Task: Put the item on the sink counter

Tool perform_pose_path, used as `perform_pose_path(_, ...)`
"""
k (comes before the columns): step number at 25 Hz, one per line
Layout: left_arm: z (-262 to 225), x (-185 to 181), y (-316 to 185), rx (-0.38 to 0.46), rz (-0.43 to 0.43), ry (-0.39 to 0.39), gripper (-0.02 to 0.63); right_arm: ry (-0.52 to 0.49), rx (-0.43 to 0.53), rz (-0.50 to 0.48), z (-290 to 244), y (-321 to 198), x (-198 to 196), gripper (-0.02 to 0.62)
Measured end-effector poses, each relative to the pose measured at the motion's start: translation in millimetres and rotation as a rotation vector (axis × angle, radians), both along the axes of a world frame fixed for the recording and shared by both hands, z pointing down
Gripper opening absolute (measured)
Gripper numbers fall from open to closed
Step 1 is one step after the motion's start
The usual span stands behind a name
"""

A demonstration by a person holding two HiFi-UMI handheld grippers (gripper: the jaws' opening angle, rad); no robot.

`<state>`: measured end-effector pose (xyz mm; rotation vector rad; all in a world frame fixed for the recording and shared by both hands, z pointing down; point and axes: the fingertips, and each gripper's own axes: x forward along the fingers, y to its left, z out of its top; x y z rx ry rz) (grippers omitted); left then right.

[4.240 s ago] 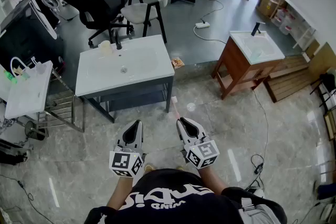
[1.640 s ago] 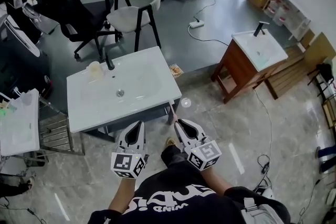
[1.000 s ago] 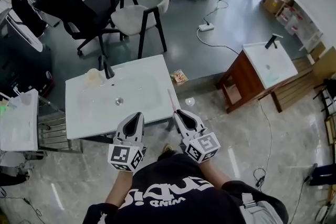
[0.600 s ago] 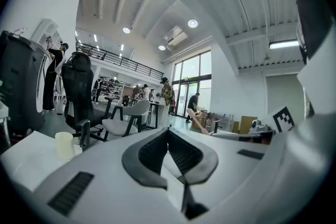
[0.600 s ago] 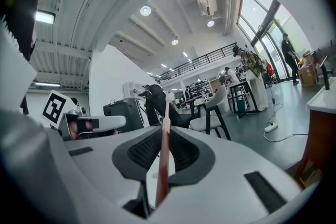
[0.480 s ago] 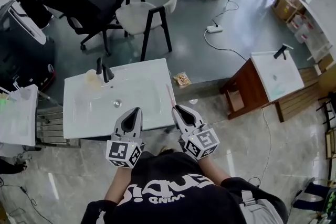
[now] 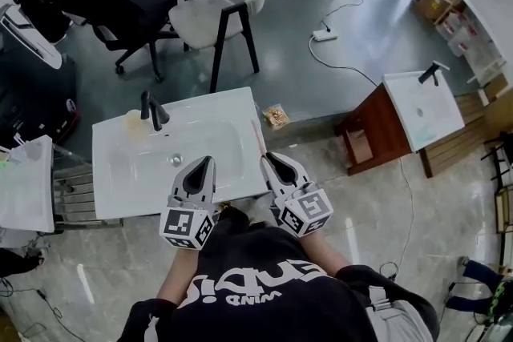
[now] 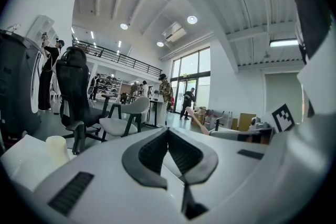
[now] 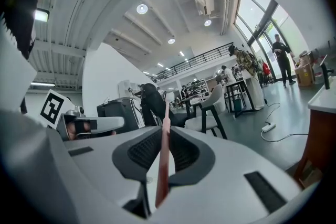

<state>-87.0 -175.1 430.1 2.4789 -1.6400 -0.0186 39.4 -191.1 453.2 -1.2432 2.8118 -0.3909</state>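
Toothbrush: salmon-pink handle, white head. Left gripper, right gripper: white shells, black ribbed fingers, black-and-white square-marker cubes. Sink worktop white; black tap at its 10 o'clock, cream cup beside.

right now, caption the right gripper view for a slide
Right gripper shut on a pink toothbrush, white chair beyond

The white sink counter stood on a glossy stone floor. A black faucet rose at its far left, with a pale cup just beside it.
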Motion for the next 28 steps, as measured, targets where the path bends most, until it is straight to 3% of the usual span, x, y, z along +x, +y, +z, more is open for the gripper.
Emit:
perform_pose_path(13,1,3,-48,0.001,0.096,0.009,0.02,0.012,0.017,0.062,-4,-41,-6,0.06)
perform_pose_path(28,7,2,-57,-0.008,0.119,0.008,0.02,0.051,-0.02,0.084,18,-56,-9,0.06)
